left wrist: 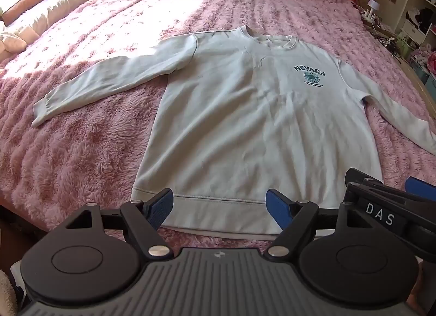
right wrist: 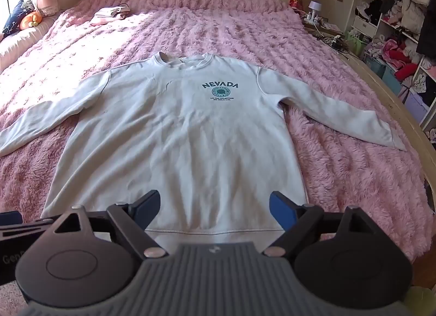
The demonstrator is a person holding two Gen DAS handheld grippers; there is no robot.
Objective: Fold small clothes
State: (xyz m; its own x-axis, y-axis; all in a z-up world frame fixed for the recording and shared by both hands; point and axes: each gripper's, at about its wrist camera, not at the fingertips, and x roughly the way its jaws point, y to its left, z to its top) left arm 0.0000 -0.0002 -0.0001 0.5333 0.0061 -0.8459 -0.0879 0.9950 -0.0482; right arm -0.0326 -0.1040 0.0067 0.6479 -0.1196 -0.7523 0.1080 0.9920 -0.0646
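Note:
A white long-sleeved sweatshirt [left wrist: 245, 114] [right wrist: 185, 136] with a green NEVADA print lies flat and face up on the bed, both sleeves spread out to the sides, hem nearest me. My left gripper [left wrist: 219, 205] hovers open above the hem, nothing between its blue pads. My right gripper [right wrist: 214, 208] also stands open over the hem, empty. In the left wrist view the right gripper [left wrist: 387, 193] shows at the lower right edge, close beside the left one.
A fluffy pink blanket [left wrist: 81, 152] [right wrist: 340, 166] covers the bed. A small folded pink garment [right wrist: 109, 13] lies near the headboard. Cushions [right wrist: 24, 18] line the window side at left. Shelves with clothes [right wrist: 395, 29] and a cluttered bedside stand at right.

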